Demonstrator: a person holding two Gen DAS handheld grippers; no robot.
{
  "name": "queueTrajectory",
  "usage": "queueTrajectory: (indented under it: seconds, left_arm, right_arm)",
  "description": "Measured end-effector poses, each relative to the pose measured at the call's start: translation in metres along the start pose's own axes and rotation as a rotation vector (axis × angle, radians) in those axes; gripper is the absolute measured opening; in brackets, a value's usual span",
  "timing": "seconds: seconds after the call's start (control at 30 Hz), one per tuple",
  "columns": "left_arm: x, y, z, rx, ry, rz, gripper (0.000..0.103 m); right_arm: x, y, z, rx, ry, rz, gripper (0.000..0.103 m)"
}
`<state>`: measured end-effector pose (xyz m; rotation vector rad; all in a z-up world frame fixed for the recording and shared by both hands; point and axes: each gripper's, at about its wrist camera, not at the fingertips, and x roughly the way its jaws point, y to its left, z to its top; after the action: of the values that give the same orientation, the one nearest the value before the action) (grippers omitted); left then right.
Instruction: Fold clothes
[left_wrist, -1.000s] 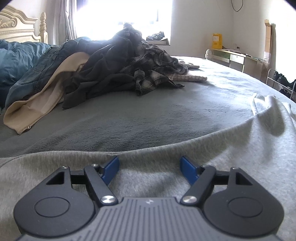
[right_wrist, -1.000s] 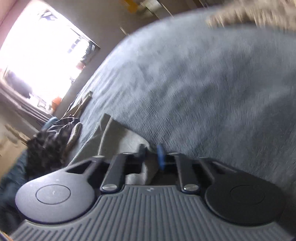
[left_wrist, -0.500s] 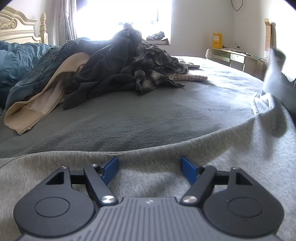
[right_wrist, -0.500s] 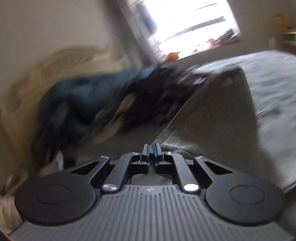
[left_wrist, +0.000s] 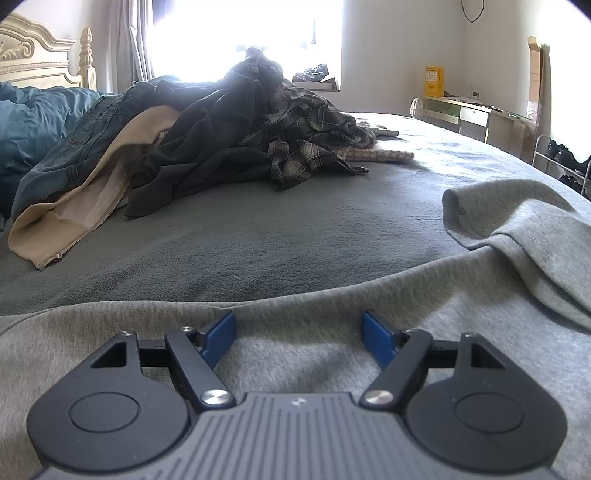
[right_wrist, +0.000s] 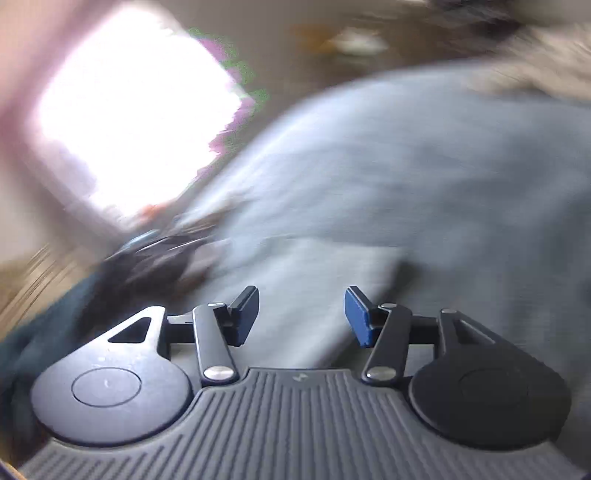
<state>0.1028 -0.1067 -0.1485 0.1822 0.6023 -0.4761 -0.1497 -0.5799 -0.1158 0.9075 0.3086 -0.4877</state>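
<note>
A grey sweatshirt (left_wrist: 332, 306) is lying spread across the near part of the bed (left_wrist: 295, 229), filling the lower half of the left wrist view, and a sleeve (left_wrist: 517, 229) is lying folded over onto its body at the right of the frame. By that, the fold is looking begun but far from finished: one sleeve seems to be in, while the other side and the body are probably waiting to be folded. The left tool (left_wrist: 299, 334) is hovering low over the grey cloth with its blue pads standing wide apart and nothing pinched between them. In the blurred right wrist view the right tool (right_wrist: 301, 314) is opening its jaws, and nothing is sitting between the pads; pale cloth is showing beyond them. Farther out, in the upper left of the left wrist frame, a heap of unfolded clothes (left_wrist: 229, 129) is waiting: jeans, a beige zip jacket, a dark garment and a plaid shirt. It is lying well apart from the sweatshirt and blocking nothing.
</note>
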Motion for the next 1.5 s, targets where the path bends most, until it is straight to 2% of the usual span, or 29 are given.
queueTrajectory:
  seconds: [0.07, 0.23, 0.27, 0.3, 0.33, 0.43, 0.6, 0.7, 0.77, 0.87, 1.0, 1.13, 1.17, 1.27, 1.37, 1.43, 1.5]
  left_arm:
    - [0.000, 0.000, 0.000, -0.001, 0.000, 0.000, 0.076]
    - [0.000, 0.001, 0.000, -0.002, -0.001, -0.002, 0.077]
    - [0.000, 0.001, 0.000, -0.004, -0.001, -0.003, 0.077]
    - [0.000, 0.001, 0.000, -0.005, -0.002, -0.004, 0.077]
    - [0.000, 0.001, 0.000, -0.006, -0.003, -0.005, 0.077]
    - [0.000, 0.002, 0.000, -0.011, -0.004, -0.008, 0.077]
    - [0.001, 0.002, 0.000, -0.012, -0.003, -0.009, 0.077]
    - [0.001, 0.002, 0.000, -0.013, -0.003, -0.009, 0.077]
    - [0.001, 0.003, 0.000, -0.013, -0.002, -0.010, 0.077]
    - [0.001, 0.003, 0.000, -0.014, -0.002, -0.010, 0.077]
    - [0.001, 0.002, 0.000, -0.014, -0.003, -0.010, 0.077]
    - [0.001, 0.002, 0.000, -0.015, -0.005, -0.010, 0.077]
    - [0.001, 0.002, 0.000, -0.015, -0.005, -0.010, 0.077]
    - [0.001, 0.001, 0.000, -0.015, -0.005, -0.008, 0.077]
    - [0.001, 0.001, -0.001, -0.011, -0.006, -0.004, 0.077]
    - [0.001, 0.001, -0.001, -0.010, -0.006, -0.003, 0.077]
    - [0.001, 0.001, -0.001, -0.011, -0.007, -0.004, 0.077]
  right_arm:
    - [0.017, -0.023, 0.005, 0.105, 0.027, -0.055, 0.052]
    - [0.048, -0.023, 0.005, 0.153, 0.035, -0.015, 0.048]
    - [0.053, -0.022, 0.005, 0.151, 0.036, -0.016, 0.036]
    - [0.057, -0.021, 0.006, 0.148, 0.037, -0.017, 0.011]
    - [0.061, -0.020, 0.005, 0.146, 0.038, -0.020, 0.003]
    - [0.050, -0.017, 0.000, 0.129, -0.017, -0.031, 0.003]
    - [-0.004, -0.014, 0.012, 0.074, -0.165, -0.042, 0.002]
    - [-0.009, -0.026, 0.005, 0.051, -0.155, -0.080, 0.002]
    - [-0.003, -0.043, -0.003, 0.087, -0.131, -0.100, 0.002]
    - [-0.008, -0.054, -0.012, 0.152, -0.150, -0.081, 0.002]
    - [-0.022, -0.048, -0.011, 0.124, -0.171, -0.079, 0.002]
    - [-0.014, -0.069, -0.020, 0.162, -0.119, -0.116, 0.003]
    - [-0.014, -0.075, -0.020, 0.185, -0.114, -0.103, 0.003]
    - [-0.027, -0.083, -0.015, 0.214, -0.127, -0.092, 0.011]
    - [-0.056, -0.079, -0.001, 0.155, -0.257, -0.235, 0.019]
    - [-0.071, -0.079, 0.013, 0.137, -0.319, -0.254, 0.022]
    - [-0.065, -0.069, 0.028, 0.084, -0.282, -0.238, 0.024]
